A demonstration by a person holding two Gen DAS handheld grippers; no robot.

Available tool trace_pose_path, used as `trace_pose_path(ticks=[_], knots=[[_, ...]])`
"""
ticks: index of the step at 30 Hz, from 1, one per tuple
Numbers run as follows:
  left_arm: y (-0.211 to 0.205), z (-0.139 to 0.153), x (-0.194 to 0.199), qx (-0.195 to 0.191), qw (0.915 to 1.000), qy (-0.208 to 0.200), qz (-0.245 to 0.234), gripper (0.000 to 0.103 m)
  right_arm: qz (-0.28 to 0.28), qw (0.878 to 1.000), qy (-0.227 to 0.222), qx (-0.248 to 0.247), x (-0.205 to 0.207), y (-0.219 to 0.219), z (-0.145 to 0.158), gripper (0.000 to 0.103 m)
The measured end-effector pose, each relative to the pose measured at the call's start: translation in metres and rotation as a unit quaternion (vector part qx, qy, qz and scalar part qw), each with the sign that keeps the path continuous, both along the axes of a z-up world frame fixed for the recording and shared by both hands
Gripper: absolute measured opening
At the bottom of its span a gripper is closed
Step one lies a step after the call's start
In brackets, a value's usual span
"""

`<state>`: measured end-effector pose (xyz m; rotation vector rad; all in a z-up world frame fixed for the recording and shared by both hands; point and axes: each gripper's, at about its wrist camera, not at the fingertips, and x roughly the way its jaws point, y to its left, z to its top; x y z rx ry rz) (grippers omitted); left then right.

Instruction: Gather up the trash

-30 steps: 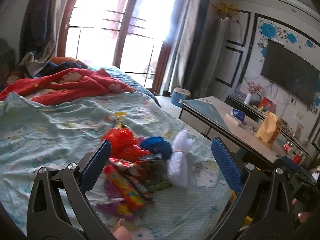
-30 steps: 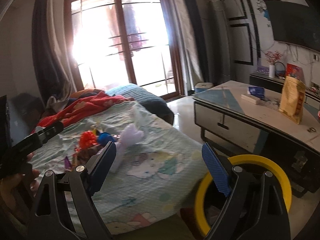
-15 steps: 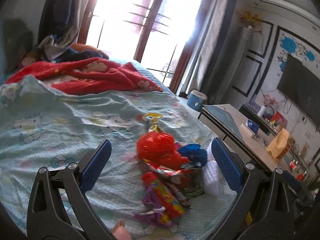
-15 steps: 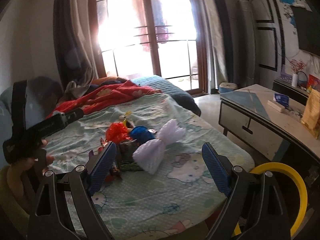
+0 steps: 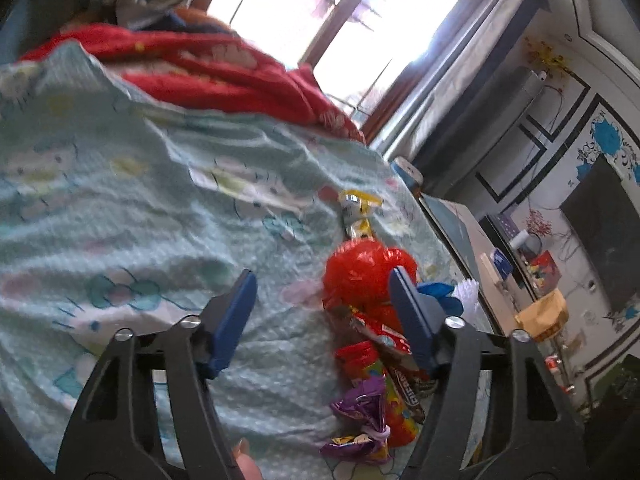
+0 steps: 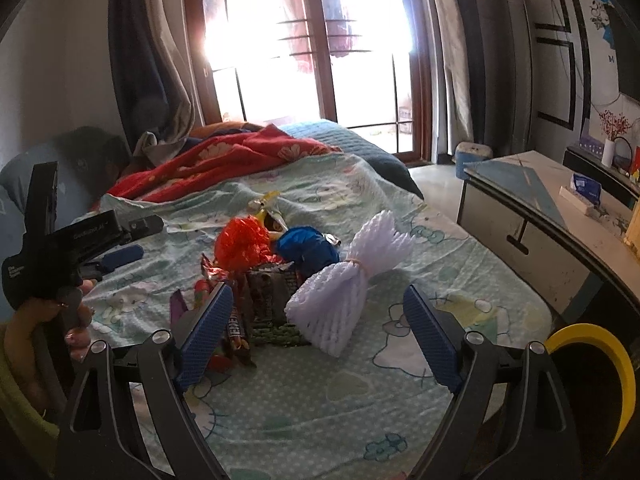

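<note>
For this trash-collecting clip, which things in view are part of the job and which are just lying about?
Job:
- red crumpled bag
- blue crumpled bag
- white foam net
- snack wrappers
- yellow-rimmed bin

Lying about:
- red blanket
- cartoon-print bedsheet
- coffee table

A heap of trash lies on the bed: a crumpled red bag (image 6: 242, 246), a blue bag (image 6: 306, 250), white foam netting (image 6: 346, 286) tied at its middle, and candy wrappers (image 5: 378, 390).

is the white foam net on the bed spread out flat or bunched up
Bunched up: the white foam net is cinched at its middle by a band, flaring at both ends.
</note>
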<state>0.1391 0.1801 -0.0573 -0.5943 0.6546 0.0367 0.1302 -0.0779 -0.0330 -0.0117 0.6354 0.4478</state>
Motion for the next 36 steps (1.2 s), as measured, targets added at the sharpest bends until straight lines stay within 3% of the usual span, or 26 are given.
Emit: trace_pose_path(ticks=[2, 5, 14, 17, 21, 23, 28, 36], knots=[[-0.001, -0.007, 0.006, -0.016, 0.9998, 0.01, -0.01, 0.05, -0.001, 1.0, 0.01, -0.001, 0.007, 0.002, -0.006, 0.079], [-0.002, -0.021, 0.017, -0.05, 0.998, 0.032, -0.02, 0.049, -0.003, 1.0, 0.028, 0.001, 0.015, 0.006, -0.014, 0.075], [-0.01, -0.036, 0.034, -0.068, 0.9963, 0.047, -0.025, 0.036, -0.007, 0.998, 0.066, 0.016, 0.034, 0.011, -0.032, 0.062], [-0.015, -0.035, 0.038, -0.07, 0.9959, 0.047, -0.032, 0.03, -0.01, 0.996, 0.082, 0.025, 0.038, 0.008, -0.038, 0.047], [-0.019, -0.036, 0.04, -0.071, 0.9955, 0.048, -0.038, 0.019, -0.008, 0.995, 0.098, 0.034, 0.037, 0.001, -0.042, 0.016], [-0.02, -0.036, 0.04, -0.071, 0.9955, 0.049, -0.041, 0.007, -0.01, 0.994, 0.097, 0.041, 0.034, -0.004, -0.042, 0.015], [-0.019, -0.036, 0.037, -0.078, 0.9953, 0.042, -0.04, 0.005, -0.017, 0.995, 0.084, 0.047, 0.026, -0.016, -0.036, 0.014], [-0.015, -0.014, 0.021, -0.072, 0.9971, -0.002, -0.026, 0.002, -0.012, 0.998, 0.054, 0.037, 0.008, -0.025, -0.026, 0.014]])
